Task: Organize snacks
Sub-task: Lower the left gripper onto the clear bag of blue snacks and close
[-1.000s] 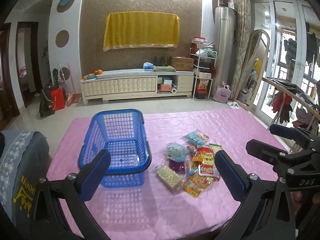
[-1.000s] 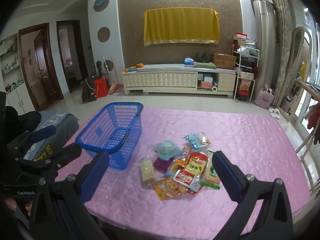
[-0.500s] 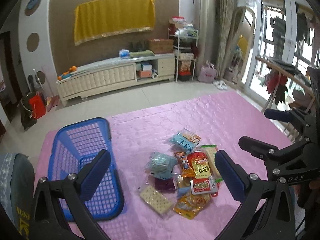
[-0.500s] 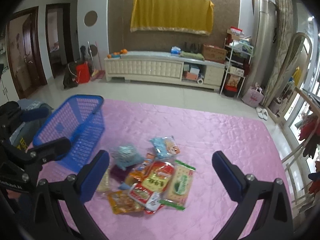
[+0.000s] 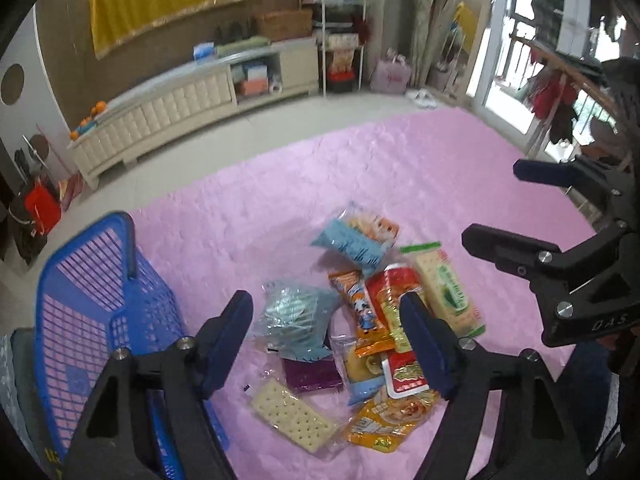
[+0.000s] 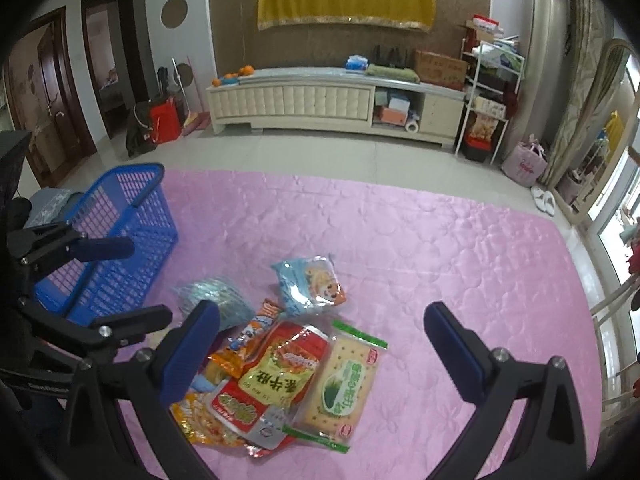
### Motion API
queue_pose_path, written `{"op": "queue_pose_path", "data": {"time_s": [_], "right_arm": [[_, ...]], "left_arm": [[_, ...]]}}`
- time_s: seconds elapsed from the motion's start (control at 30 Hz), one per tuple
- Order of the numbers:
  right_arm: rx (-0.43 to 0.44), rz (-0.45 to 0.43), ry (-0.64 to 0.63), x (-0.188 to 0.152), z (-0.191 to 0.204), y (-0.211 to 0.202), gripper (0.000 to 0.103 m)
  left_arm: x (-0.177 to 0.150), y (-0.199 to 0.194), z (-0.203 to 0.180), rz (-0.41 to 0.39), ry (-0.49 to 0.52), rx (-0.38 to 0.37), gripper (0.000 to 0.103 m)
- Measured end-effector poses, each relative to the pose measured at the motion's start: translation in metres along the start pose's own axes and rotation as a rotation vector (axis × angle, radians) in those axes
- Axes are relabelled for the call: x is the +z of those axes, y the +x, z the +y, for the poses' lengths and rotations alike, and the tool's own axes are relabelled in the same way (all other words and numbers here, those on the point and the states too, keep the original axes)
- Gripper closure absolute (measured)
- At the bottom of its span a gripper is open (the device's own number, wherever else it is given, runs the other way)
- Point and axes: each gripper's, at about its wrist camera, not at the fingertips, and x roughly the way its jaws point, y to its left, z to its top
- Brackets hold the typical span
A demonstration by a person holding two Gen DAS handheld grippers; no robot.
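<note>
A pile of snack packets [image 5: 360,312] lies on the pink cloth; it also shows in the right wrist view [image 6: 288,364]. It includes a light blue bag [image 5: 294,316], a clear cracker pack [image 5: 292,420], a purple packet [image 5: 312,372], a red-yellow bag [image 6: 286,376] and a green cracker pack [image 6: 344,388]. A blue plastic basket [image 5: 80,280] stands left of the pile and also shows in the right wrist view [image 6: 120,236]. My left gripper [image 5: 332,340] is open and empty just above the pile. My right gripper [image 6: 320,344] is open and empty above the pile's right side.
The pink cloth [image 6: 440,248] covers the table. Beyond it are tiled floor, a cream TV cabinet [image 6: 320,100] and a shelf rack [image 6: 488,100]. A drying rack [image 5: 568,80] stands at the right. A grey chair back [image 5: 16,380] is at the near left.
Both grippers have moved forward and down toward the snack pile, which now looms larger. The left gripper swung right, away from the basket. Both stay open and empty.
</note>
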Motion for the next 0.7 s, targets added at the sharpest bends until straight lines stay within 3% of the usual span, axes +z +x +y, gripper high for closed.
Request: {"op": "queue_pose_path", "data": {"time_s": [0.07, 0.23, 0.7], "right_arm": [[0.007, 0.021, 0.004, -0.002, -0.003, 0.013, 0.000], [0.052, 0.067, 0.027, -0.006, -0.007, 0.039, 0.000], [0.087, 0.133, 0.045, -0.017, -0.017, 0.074, 0.000]], "left_arm": [[0.000, 0.014, -0.001, 0.037, 0.003, 0.012, 0.029], [0.001, 0.043, -0.001, 0.129, 0.029, 0.043, 0.046], [0.005, 0.101, 0.015, 0.287, 0.034, 0.054, 0.046]]}}
